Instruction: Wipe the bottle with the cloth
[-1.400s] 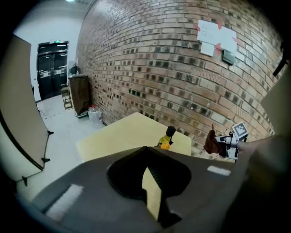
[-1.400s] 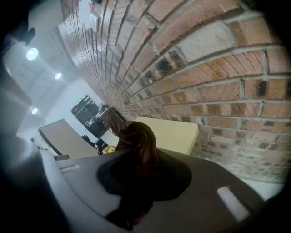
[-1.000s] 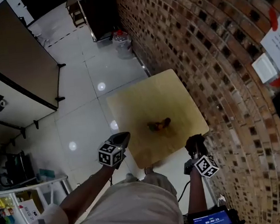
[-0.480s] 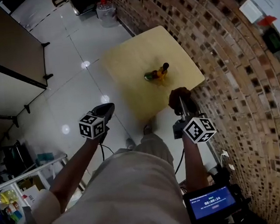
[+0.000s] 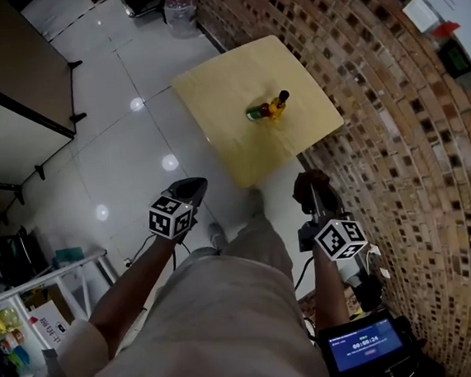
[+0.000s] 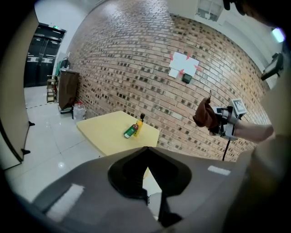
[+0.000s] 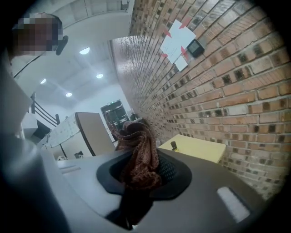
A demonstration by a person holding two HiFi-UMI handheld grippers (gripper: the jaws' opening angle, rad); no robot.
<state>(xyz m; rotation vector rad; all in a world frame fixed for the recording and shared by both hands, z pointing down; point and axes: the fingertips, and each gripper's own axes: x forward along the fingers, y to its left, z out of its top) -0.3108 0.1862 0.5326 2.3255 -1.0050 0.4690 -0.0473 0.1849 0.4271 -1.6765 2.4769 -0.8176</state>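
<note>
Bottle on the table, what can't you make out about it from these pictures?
- Head view: the bottle is too small to tell one bottle from two, or to read its label.
- Left gripper view: too far off for the same.
- Right gripper view: only its cap shows; the right gripper, shut on the cloth, hides the rest.

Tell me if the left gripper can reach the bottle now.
Probably not: the left gripper hangs over the floor, short of the table; the bottle sits mid-table. Nothing blocks the way.
</note>
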